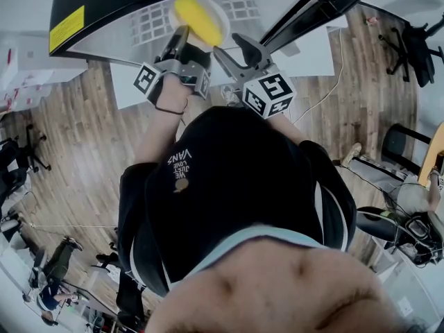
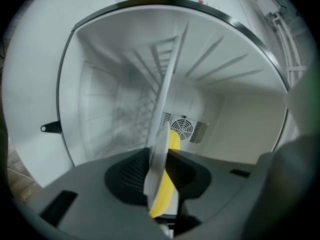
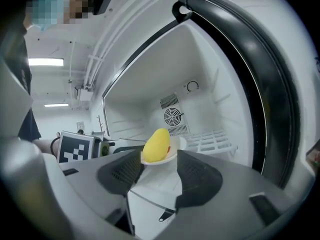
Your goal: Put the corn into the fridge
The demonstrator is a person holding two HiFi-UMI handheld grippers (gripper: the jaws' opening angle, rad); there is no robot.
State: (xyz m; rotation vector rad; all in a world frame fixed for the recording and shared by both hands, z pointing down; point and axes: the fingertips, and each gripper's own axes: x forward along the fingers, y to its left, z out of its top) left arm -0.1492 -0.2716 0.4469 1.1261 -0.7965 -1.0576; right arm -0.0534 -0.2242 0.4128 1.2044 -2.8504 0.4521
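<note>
Hiding much of the corn (image 2: 163, 198), the plate (image 2: 160, 149) stands edge-on.

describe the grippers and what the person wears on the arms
Both the left gripper and right gripper are dark grey plastic, with broad fingers that have ribbed black inner faces. Each carries a white cube with black square markers. The person wears a black top with short sleeves and a dark band on the left wrist.

A black T-shirt (image 1: 236, 186) bears white lettering (image 1: 182, 161) — pale collar trim (image 1: 257, 236).
</note>
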